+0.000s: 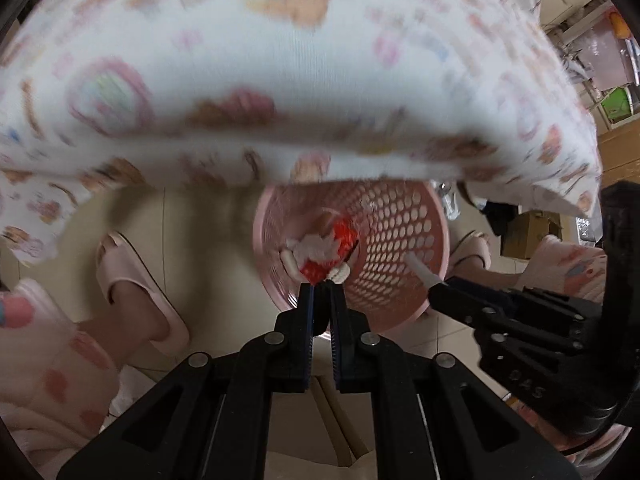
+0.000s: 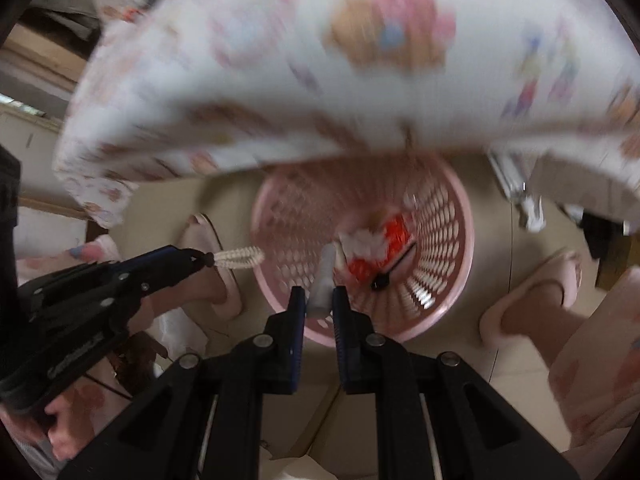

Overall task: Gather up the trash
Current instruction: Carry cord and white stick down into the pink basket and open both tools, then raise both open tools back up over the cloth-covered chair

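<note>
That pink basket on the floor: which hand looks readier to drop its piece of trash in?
Right, probably. The right gripper holds its white tube over the pink basket. The left gripper and its twisted white piece hang outside the rim.

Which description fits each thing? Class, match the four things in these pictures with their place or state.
Things:
1. basket
2. red wrapper
3. white tube
4. slipper

Place or state:
A. lying inside the basket
B. clamped in the right hand-held gripper
C. being worn
D. standing on the floor, pink, full of holes

Pairs: 1-D, 2-A, 3-B, 4-C
</note>
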`<control>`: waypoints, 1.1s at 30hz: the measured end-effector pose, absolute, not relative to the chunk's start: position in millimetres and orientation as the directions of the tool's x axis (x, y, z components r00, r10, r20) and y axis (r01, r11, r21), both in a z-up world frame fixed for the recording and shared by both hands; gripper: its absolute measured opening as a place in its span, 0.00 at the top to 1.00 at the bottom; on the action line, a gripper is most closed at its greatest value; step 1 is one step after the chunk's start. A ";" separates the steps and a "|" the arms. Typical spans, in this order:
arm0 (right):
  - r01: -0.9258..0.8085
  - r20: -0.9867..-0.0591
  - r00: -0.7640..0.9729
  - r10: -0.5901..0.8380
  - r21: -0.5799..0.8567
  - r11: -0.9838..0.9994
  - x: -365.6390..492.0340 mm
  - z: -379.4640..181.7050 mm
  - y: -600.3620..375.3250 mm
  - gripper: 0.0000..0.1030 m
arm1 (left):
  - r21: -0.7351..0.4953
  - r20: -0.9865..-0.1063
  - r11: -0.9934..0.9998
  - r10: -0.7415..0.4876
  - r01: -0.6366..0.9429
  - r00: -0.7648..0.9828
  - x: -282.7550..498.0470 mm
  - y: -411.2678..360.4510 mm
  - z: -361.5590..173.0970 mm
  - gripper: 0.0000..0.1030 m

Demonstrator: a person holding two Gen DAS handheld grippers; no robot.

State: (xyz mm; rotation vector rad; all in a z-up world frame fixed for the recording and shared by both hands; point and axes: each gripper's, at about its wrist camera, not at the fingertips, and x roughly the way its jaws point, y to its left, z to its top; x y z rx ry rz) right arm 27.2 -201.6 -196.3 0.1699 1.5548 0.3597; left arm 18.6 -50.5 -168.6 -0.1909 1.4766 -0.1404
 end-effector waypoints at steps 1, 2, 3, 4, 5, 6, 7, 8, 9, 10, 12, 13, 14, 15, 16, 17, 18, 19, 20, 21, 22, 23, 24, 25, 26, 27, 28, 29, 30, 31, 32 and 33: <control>-0.105 -0.946 -0.038 0.322 0.324 0.940 28.7 -203.2 -200.8 0.88 | -0.202 -0.977 0.979 -0.199 -0.026 0.076 18.8 -52.0 -174.2 0.94; -0.089 -0.951 -0.056 0.306 0.310 0.947 29.7 -212.5 -201.3 0.88 | -0.188 -0.981 0.982 -0.186 -0.028 0.057 19.0 -53.2 -182.6 0.94; -0.076 -0.956 -0.070 0.286 0.291 0.954 30.8 -220.8 -201.8 0.88 | -0.179 -0.983 0.983 -0.178 -0.031 0.040 19.1 -54.6 -189.9 0.94; -0.069 -0.959 -0.081 0.272 0.278 0.958 31.5 -226.8 -203.9 0.88 | -0.177 -0.984 0.983 -0.177 -0.037 0.014 17.9 -55.5 -199.1 0.94; -0.060 -0.961 -0.095 0.260 0.266 0.962 31.8 -233.7 -205.5 0.88 | -0.186 -0.982 0.982 -0.186 -0.041 -0.018 17.2 -55.9 -207.7 0.94; -0.055 -0.961 -0.107 0.254 0.261 0.964 32.2 -239.2 -207.3 0.88 | -0.194 -0.979 0.980 -0.196 -0.040 -0.053 17.0 -57.7 -216.5 0.94; -0.045 -0.960 -0.127 0.248 0.255 0.966 32.3 -245.8 -210.5 0.88 | -0.195 -0.978 0.980 -0.198 -0.040 -0.073 15.6 -59.2 -224.0 0.94; -0.033 -0.959 -0.144 0.244 0.251 0.967 31.9 -251.4 -212.4 0.88 | -0.187 -0.978 0.981 -0.190 -0.044 -0.083 15.2 -59.4 -230.3 0.94; -0.019 -0.955 -0.161 0.247 0.254 0.967 31.6 -256.8 -214.4 0.88 | -0.176 -0.980 0.983 -0.180 -0.050 -0.087 14.9 -59.3 -235.2 0.94; -0.009 -0.952 -0.173 0.253 0.258 0.966 32.3 -260.7 -216.1 0.87 | -0.172 -0.980 0.983 -0.177 -0.057 -0.091 15.1 -58.5 -239.4 0.94; 0.020 -0.942 -0.196 0.273 0.275 0.961 32.3 -267.5 -218.6 0.87 | -0.173 -0.978 0.982 -0.180 -0.072 -0.103 16.4 -56.2 -246.7 0.92; 0.029 -0.938 -0.203 0.280 0.280 0.959 31.9 -270.6 -219.4 0.87 | -0.172 -0.977 0.982 -0.180 -0.079 -0.111 16.4 -54.9 -249.1 0.91; 0.040 -0.934 -0.211 0.287 0.285 0.958 31.3 -273.2 -220.1 0.87 | -0.169 -0.977 0.982 -0.178 -0.083 -0.118 16.1 -53.7 -251.0 0.88; 0.048 -0.933 -0.216 0.289 0.285 0.957 30.4 -275.3 -220.5 0.87 | -0.165 -0.977 0.983 -0.174 -0.084 -0.125 15.7 -54.3 -250.7 0.86; 0.051 -0.932 -0.219 0.288 0.284 0.957 29.8 -277.4 -219.7 0.87 | -0.157 -0.977 0.984 -0.168 -0.084 -0.131 14.8 -54.1 -250.4 0.79; 0.054 -0.932 -0.223 0.287 0.282 0.958 29.1 -279.2 -220.2 0.87 | -0.148 -0.978 0.986 -0.158 -0.082 -0.136 13.8 -54.4 -250.7 0.76; 0.057 -0.931 -0.227 0.286 0.281 0.958 28.7 -281.1 -220.3 0.87 | -0.138 -0.979 0.987 -0.148 -0.078 -0.141 13.6 -54.4 -251.6 0.75; 0.061 -0.930 -0.228 0.289 0.282 0.957 27.6 -280.6 -219.6 0.87 | -0.131 -0.979 0.989 -0.140 -0.070 -0.146 12.7 -54.8 -250.8 0.75; 0.068 -0.928 -0.229 0.293 0.285 0.956 27.2 -281.3 -220.4 0.87 | -0.119 -0.980 0.991 -0.127 -0.063 -0.150 11.6 -55.8 -250.4 0.74; 0.072 -0.929 -0.230 0.291 0.282 0.957 26.9 -281.5 -221.1 0.85 | -0.105 -0.982 0.993 -0.112 -0.055 -0.151 10.8 -55.6 -249.9 0.73; 0.073 -0.931 -0.228 0.285 0.276 0.958 26.9 -282.4 -221.7 0.78 | -0.094 -0.984 0.994 -0.101 -0.048 -0.147 10.3 -55.1 -248.0 0.69; 0.074 -0.935 -0.221 0.278 0.268 0.961 27.4 -281.2 -223.1 0.74 | -0.091 -0.986 0.995 -0.097 -0.047 -0.139 9.5 -54.3 -245.5 0.65; 0.077 -0.940 -0.209 0.269 0.258 0.963 28.1 -279.3 -224.7 0.69 | -0.093 -0.986 0.994 -0.099 -0.051 -0.133 8.6 -52.2 -242.5 0.64; 0.077 -0.942 -0.203 0.266 0.256 0.964 29.1 -279.5 -226.4 0.69 | -0.098 -0.986 0.993 -0.105 -0.060 -0.128 7.9 -50.3 -239.6 0.63; 0.079 -0.943 -0.199 0.266 0.255 0.964 29.4 -279.2 -227.3 0.68 | -0.107 -0.986 0.992 -0.115 -0.071 -0.120 6.9 -48.0 -235.8 0.62; 0.083 -0.945 -0.196 0.263 0.251 0.964 28.8 -277.9 -228.3 0.65 | -0.112 -0.986 0.991 -0.120 -0.078 -0.112 6.7 -46.9 -232.7 0.61; 0.083 -0.947 -0.193 0.259 0.247 0.965 28.7 -277.2 -229.5 0.62 | -0.113 -0.988 0.990 -0.121 -0.082 -0.101 6.1 -45.5 -228.6 0.59; 0.081 -0.950 -0.188 0.248 0.237 0.968 27.5 -275.6 -230.2 0.61 | -0.104 -0.990 0.991 -0.111 -0.081 -0.088 5.6 -45.0 -224.3 0.58; 0.075 -0.954 -0.182 0.237 0.227 0.971 26.5 -273.2 -230.0 0.60 | -0.091 -0.993 0.993 -0.097 -0.075 -0.074 5.7 -45.4 -220.2 0.57; 0.068 -0.957 -0.175 0.231 0.222 0.973 25.7 -270.8 -229.0 0.58 | -0.071 -0.996 0.995 -0.075 -0.066 -0.056 5.1 -45.4 -214.5 0.55; 0.060 -0.960 -0.164 0.226 0.219 0.974 25.0 -267.0 -228.0 0.56 | -0.050 -0.998 0.997 -0.052 -0.058 -0.040 4.9 -45.3 -209.5 0.54; 0.053 -0.964 -0.145 0.224 0.218 0.974 24.6 -261.0 -227.5 0.54 | -0.025 -0.999 0.998 -0.026 -0.049 -0.020 4.5 -44.3 -203.8 0.54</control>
